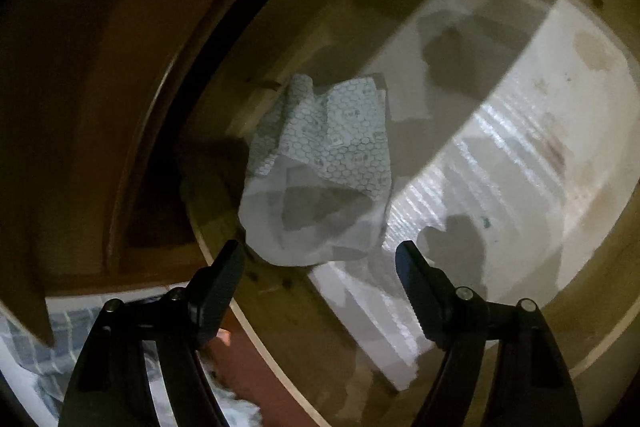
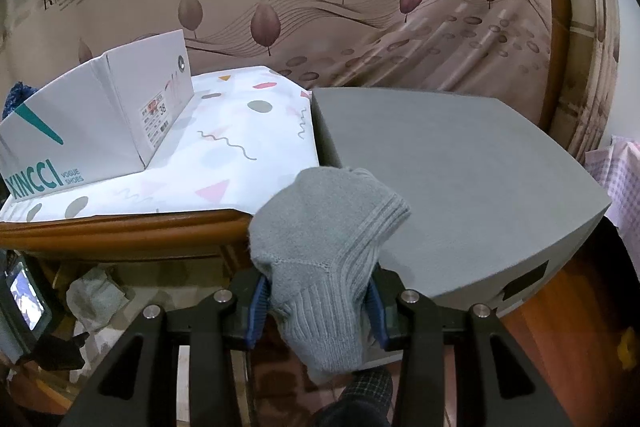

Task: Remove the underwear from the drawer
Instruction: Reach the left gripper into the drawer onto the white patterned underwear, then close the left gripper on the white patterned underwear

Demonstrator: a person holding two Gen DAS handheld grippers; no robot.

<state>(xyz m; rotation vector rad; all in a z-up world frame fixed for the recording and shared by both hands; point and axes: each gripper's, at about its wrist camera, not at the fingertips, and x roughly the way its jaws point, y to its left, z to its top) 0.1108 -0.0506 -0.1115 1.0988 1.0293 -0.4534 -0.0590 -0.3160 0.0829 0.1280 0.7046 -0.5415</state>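
A pale pair of underwear (image 1: 320, 163) with a honeycomb print lies crumpled in the open wooden drawer (image 1: 280, 307), near its left wall. My left gripper (image 1: 320, 251) points down into the drawer and is open. Its two dark fingers straddle the near edge of the underwear, and neither pad presses on the cloth. In the right wrist view my right gripper (image 2: 318, 291) is shut on a grey-green knitted sock (image 2: 324, 227), held up in front of a grey box (image 2: 460, 167).
White lining paper (image 1: 500, 155) covers the drawer floor, and dark cabinet wood rises at the left. A white shoe box (image 2: 92, 131) stands on a patterned cloth (image 2: 224, 155) before a leaf-print curtain. A phone screen (image 2: 24, 303) glows at the lower left.
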